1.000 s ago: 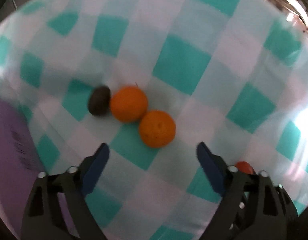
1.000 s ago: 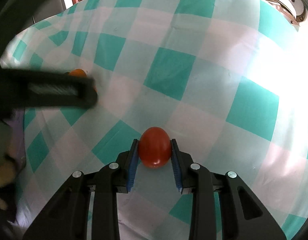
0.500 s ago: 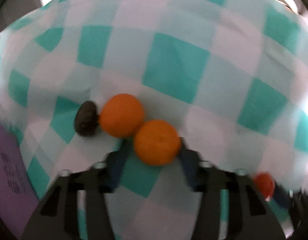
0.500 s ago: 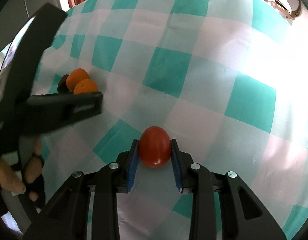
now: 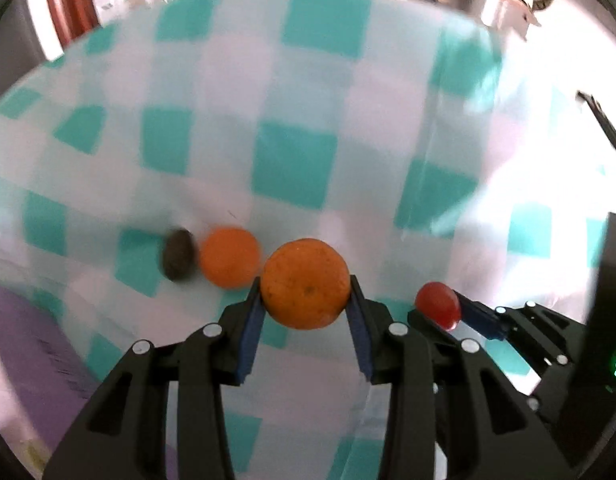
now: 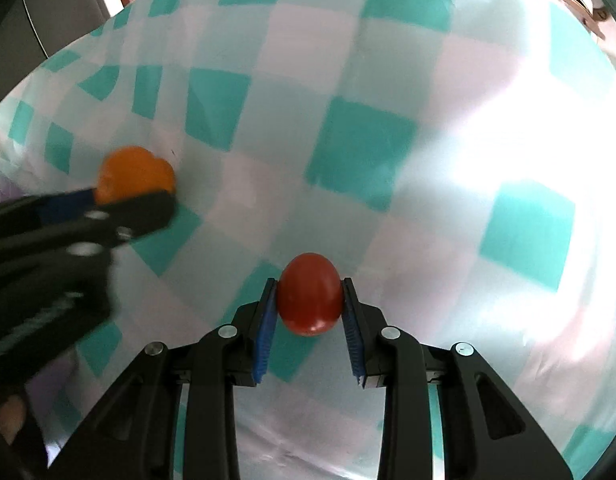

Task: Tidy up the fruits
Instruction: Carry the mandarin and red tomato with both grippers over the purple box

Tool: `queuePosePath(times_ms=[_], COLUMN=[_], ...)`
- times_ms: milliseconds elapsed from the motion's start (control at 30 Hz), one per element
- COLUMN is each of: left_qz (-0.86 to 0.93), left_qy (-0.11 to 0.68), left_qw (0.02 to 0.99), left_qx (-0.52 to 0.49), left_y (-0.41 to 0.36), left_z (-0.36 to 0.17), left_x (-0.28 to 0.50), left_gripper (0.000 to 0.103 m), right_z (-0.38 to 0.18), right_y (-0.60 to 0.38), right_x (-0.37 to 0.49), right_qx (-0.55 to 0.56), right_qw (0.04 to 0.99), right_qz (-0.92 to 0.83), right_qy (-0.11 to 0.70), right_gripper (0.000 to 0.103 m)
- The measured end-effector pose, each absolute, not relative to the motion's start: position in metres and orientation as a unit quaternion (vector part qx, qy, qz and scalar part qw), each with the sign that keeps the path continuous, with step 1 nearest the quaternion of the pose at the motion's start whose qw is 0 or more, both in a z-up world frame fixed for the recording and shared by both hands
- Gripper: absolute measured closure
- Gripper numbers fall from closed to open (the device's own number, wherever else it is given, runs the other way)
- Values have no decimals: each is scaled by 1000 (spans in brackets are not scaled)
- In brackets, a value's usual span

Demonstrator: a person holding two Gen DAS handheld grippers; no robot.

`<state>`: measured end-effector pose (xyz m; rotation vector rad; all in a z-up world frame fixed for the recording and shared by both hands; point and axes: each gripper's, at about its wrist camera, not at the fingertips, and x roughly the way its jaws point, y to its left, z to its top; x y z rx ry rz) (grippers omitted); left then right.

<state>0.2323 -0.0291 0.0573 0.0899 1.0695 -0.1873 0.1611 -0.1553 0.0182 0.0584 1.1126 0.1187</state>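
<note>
A: Which step is under way here?

B: By my reading, the pick-up stage. The left hand-held gripper [image 5: 306, 304] is clamping an orange [image 5: 305, 283] between its blue pads, and the right hand-held gripper [image 6: 309, 312] is gripping a red tomato [image 6: 309, 294] the same way. Both fruits are sitting right at the fingertips, above the teal-and-white checked cloth [image 5: 292, 160] covering the worktop.

A: Where is the rest of the fruit lying?

B: A second orange [image 5: 229, 257] is resting on the cloth just left of the held one, with a small dark fruit [image 5: 178, 254] beside it, touching or nearly so. The blur is making that hard to settle.

A: And what is the next move asking for?

B: No bowl or tray is showing in either view, so I cannot tell where the fruits are going. I'd judge each needs carrying to its group and setting down gently, since both are round and would be rolling on the cloth.

A: How are the held fruits looking?

B: The orange is looking dimpled and matte; the tomato is looking smooth, glossy and slightly egg-shaped.
</note>
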Motion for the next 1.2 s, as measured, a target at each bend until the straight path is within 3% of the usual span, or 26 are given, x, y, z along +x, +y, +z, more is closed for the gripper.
queuePosePath(times_ms=[200, 467, 700, 967, 1200], left_qz=[-79, -99, -104, -110, -141], left_qy=[476, 440, 404, 369, 349], left_qw=[876, 891, 903, 914, 918], left_qx=[28, 48, 108, 129, 126], left_y=[-7, 14, 50, 89, 103], left_z=[123, 235, 292, 334, 346], left_x=[201, 100, 9, -79, -135], left_gripper=[63, 63, 63, 63, 63], right_z=[69, 204, 302, 359, 365], right_y=[-148, -113, -86, -61, -71], right_x=[161, 121, 46, -46, -102], right_qx=[31, -34, -71, -92, -77], right_qw=[845, 862, 881, 897, 907], right_qz=[71, 106, 132, 148, 132], right_qy=[529, 494, 449, 405, 393], right_gripper=[72, 72, 72, 72, 72])
